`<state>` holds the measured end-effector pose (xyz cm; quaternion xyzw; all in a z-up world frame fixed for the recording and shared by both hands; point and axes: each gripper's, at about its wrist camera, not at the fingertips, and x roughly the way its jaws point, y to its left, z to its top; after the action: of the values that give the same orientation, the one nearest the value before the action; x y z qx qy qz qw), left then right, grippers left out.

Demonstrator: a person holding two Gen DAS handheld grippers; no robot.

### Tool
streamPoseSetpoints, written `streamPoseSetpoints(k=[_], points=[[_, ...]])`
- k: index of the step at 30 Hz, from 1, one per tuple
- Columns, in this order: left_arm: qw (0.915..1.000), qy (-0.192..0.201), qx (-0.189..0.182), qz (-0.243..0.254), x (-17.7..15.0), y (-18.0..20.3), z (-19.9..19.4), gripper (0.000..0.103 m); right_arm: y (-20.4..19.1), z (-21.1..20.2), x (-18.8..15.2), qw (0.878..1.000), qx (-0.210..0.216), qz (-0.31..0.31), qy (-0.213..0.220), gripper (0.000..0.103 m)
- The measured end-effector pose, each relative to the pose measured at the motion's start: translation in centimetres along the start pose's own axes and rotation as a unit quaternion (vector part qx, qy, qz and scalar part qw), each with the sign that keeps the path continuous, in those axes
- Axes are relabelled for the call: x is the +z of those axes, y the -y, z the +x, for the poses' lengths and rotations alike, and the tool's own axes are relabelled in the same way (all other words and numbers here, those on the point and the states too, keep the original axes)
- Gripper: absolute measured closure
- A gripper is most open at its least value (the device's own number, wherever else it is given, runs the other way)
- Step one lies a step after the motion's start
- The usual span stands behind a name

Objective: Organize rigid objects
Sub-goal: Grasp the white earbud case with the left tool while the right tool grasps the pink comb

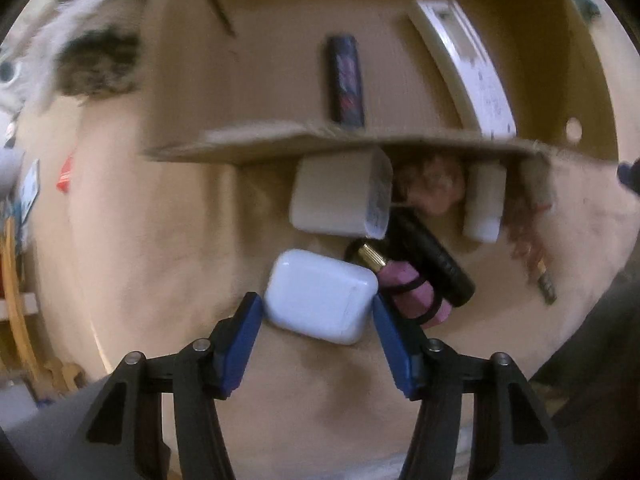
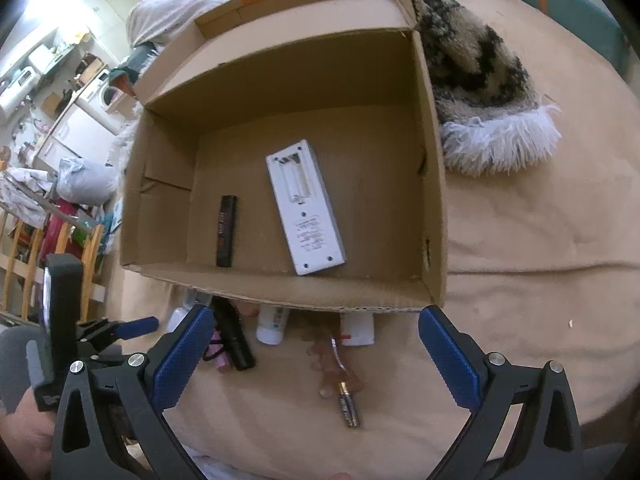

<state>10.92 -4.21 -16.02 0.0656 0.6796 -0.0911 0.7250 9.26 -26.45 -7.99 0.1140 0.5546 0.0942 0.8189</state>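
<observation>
Tan bedcover | white case (image 1: 320, 296) lies crosswise between my left claw (image 1: 318, 312) pads, spread, not yet pinching | right claw (image 2: 316, 344) spread, empty, farther off

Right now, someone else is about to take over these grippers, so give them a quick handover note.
Left gripper: straddling the white earbud case on the beige bedcover, pads at its sides; a firm grip cannot be confirmed.
Right gripper: open, empty, hanging before the cardboard box.
Done: white remote and dark slim stick lie in the box.
Left outside, by the box's near wall: earbud case, black cylinder, pink item, white tube, another white container, battery.
Next, probably: lift the case into the box.
</observation>
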Motion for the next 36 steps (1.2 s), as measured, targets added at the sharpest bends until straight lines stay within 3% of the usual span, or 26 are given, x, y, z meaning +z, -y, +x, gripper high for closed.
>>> streamPoseSetpoints(k=[4, 7, 10, 14, 16, 17, 18, 19, 21, 25, 29, 33, 34, 36], points=[[1.0, -0.003, -0.001, 0.004, 0.5, 0.2, 0.7, 0.048, 0.0, 0.0, 0.0, 1.0, 0.001, -0.001, -0.001, 0.0], [0.9993, -0.006, 0.018, 0.033, 0.5, 1.0, 1.3, 0.049, -0.2, 0.0, -0.2, 1.0, 0.001, -0.009, -0.003, 0.0], [0.9992, -0.008, 0.02, 0.033, 0.4, 1.2, 1.1, 0.05, 0.1, 0.3, -0.5, 0.999, 0.035, 0.001, -0.024, 0.0], [0.9998, -0.009, 0.011, -0.018, -0.1, -0.1, 0.6, 0.05, 0.8, 1.5, -1.1, 0.994, 0.074, 0.027, -0.07, 0.0], [0.9987, -0.011, 0.008, -0.048, -0.4, -1.2, 0.5, 0.05, 1.1, 2.8, -1.4, 0.991, 0.074, 0.039, -0.1, 0.0], [0.9976, -0.013, 0.004, -0.068, -0.6, -1.7, 0.5, 0.05, 1.3, 3.6, -1.5, 0.989, 0.073, 0.046, -0.117, 0.008], [0.9968, -0.014, 0.005, -0.079, -0.8, -2.0, 0.5, 0.05, 1.5, 4.5, -1.6, 0.987, 0.067, 0.051, -0.134, 0.024], [0.9962, -0.014, 0.006, -0.086, -0.9, -2.3, 0.5, 0.05, 1.6, 5.5, -1.7, 0.986, 0.05, 0.054, -0.152, 0.03], [0.9955, -0.013, 0.009, -0.093, -0.9, -2.5, 0.5, 0.05, 1.2, 7.4, -1.9, 0.982, 0.025, 0.04, -0.185, 0.052], [0.9945, -0.012, 0.008, -0.104, -1.5, -2.9, 0.3, 0.05, -0.9, 9.7, -1.8, 0.981, -0.014, -0.006, -0.194, 0.053], [0.9941, -0.016, 0.009, -0.107, 0.1, -3.2, 1.4, 0.05, -3.1, 11.5, -1.6, 0.981, -0.058, -0.048, -0.177, 0.052], [0.9943, -0.016, 0.012, -0.105, 0.2, -3.2, 1.4, 0.05, -3.9, 11.7, -1.8, 0.983, -0.073, -0.057, -0.157, 0.052], [0.9944, -0.016, 0.012, -0.104, 0.3, -3.1, 1.4, 0.05, -4.1, 11.5, -1.9, 0.983, -0.075, -0.064, -0.153, 0.053], [0.9946, -0.014, 0.011, -0.103, 0.2, -2.7, 1.2, 0.05, -4.3, 11.3, -2.2, 0.982, -0.086, -0.077, -0.147, 0.067]])
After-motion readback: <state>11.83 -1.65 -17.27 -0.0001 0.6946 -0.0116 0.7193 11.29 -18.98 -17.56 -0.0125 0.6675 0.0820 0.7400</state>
